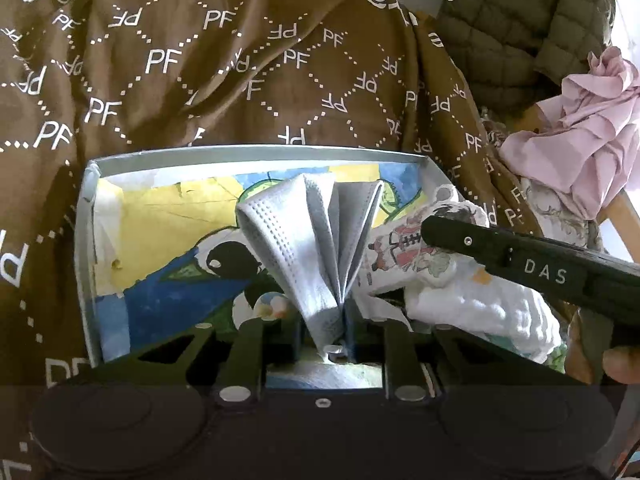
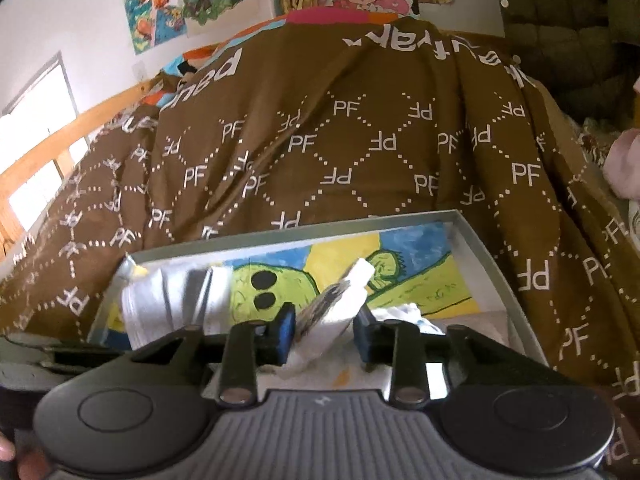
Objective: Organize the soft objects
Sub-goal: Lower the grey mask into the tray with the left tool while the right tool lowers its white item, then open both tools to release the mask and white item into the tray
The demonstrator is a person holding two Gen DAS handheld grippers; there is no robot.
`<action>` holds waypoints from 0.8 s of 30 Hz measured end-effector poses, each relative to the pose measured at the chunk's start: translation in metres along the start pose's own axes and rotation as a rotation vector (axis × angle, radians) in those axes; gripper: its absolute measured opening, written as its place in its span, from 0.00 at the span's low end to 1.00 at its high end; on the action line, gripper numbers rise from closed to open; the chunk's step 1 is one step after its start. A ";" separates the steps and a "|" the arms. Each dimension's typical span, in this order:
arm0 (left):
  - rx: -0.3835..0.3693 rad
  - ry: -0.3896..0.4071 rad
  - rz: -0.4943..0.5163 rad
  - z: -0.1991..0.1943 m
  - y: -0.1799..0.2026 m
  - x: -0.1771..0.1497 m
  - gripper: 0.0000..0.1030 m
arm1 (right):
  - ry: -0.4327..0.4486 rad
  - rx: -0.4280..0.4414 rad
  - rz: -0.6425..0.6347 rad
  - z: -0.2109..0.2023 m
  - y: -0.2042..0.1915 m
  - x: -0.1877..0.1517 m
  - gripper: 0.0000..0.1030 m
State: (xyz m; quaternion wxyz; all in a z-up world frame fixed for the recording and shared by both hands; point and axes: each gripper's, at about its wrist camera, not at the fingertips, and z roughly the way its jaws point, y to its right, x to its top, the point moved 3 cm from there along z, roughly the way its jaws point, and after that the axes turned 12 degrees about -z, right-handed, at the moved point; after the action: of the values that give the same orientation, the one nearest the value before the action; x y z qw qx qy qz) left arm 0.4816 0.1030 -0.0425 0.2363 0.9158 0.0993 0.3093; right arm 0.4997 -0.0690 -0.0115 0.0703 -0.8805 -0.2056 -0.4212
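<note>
Pinching grey face mask (image 1: 316,240), light and limp, at its fold: left claw (image 1: 324,320); right claw (image 2: 324,332) holds white printed cloth (image 2: 340,300), tray (image 2: 480,256) at 12 o'clock.

Daylight fills both views, coming from a bright, blown-out window (image 2: 38,128) at the left edge of the right wrist view. Sun falls in hard patches on the pleated grey cloth (image 1: 312,240) and the crumpled white fabric (image 1: 480,308), with sharp shadows between the folds. Fisheye bending curves the brown quilt printed with white letters (image 1: 200,80) and darkens the corners (a black vignette). The white folded item (image 2: 344,300) in the right wrist view is motion-blurred.
</note>
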 end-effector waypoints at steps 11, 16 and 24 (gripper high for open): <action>0.036 0.109 -0.061 -0.024 -0.004 -0.017 0.73 | 0.065 -0.016 -0.072 -0.035 -0.004 -0.009 0.82; 0.066 0.168 -0.083 -0.045 -0.013 -0.026 0.80 | 0.115 -0.023 -0.035 -0.056 0.004 -0.016 0.91; 0.068 0.251 -0.107 -0.081 -0.018 -0.042 0.88 | 0.201 -0.023 -0.003 -0.097 0.012 -0.025 0.99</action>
State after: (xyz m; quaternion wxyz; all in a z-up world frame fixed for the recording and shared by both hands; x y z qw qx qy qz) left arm 0.3983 0.1351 -0.0167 0.2072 0.8707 0.1873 0.4049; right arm 0.4212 -0.1159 0.0314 0.0800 -0.8343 -0.1939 -0.5098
